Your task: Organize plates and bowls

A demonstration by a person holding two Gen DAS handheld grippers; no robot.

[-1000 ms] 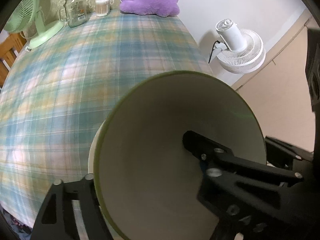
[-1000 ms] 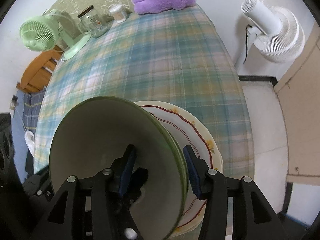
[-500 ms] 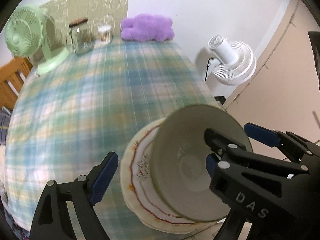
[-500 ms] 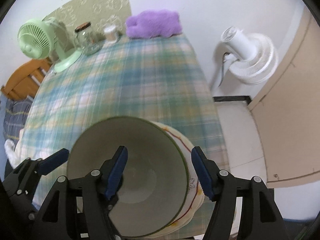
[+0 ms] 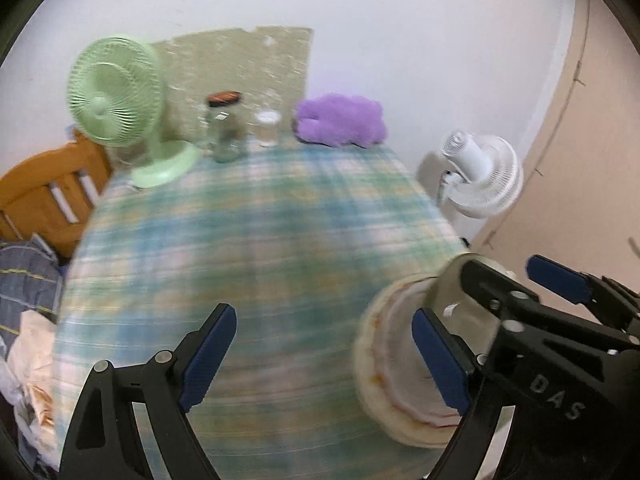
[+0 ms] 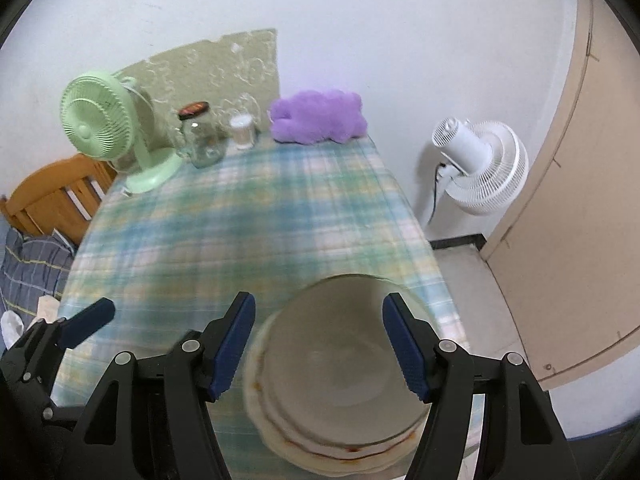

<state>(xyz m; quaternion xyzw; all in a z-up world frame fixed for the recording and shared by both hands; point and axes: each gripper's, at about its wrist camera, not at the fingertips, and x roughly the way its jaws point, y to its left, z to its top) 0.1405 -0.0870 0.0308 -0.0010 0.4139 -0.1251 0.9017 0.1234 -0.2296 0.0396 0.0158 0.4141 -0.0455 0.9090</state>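
A cream bowl with a green rim [image 6: 340, 368] sits on a stack of cream plates with a red line pattern [image 6: 320, 454] at the near right corner of the plaid table [image 6: 240, 220]. My right gripper [image 6: 320, 348] is open, its blue pads either side of the bowl and above it, holding nothing. My left gripper [image 5: 320, 356] is open and empty, over the table just left of the plate stack [image 5: 384, 380]. The bowl [image 5: 452, 292] shows there partly behind the right gripper's fingers. The left gripper's blue pad also shows in the right wrist view [image 6: 88, 320].
At the table's far end stand a green desk fan [image 6: 104, 128], a glass jar [image 6: 200, 136], a small white container [image 6: 242, 130] and a purple plush [image 6: 316, 116]. A white floor fan [image 6: 480, 168] stands right of the table, a wooden chair [image 6: 52, 196] at the left.
Both grippers let go of the bowl, opened and pulled back and up. The bowl now rests on the plate stack. The left gripper moved off to the left.
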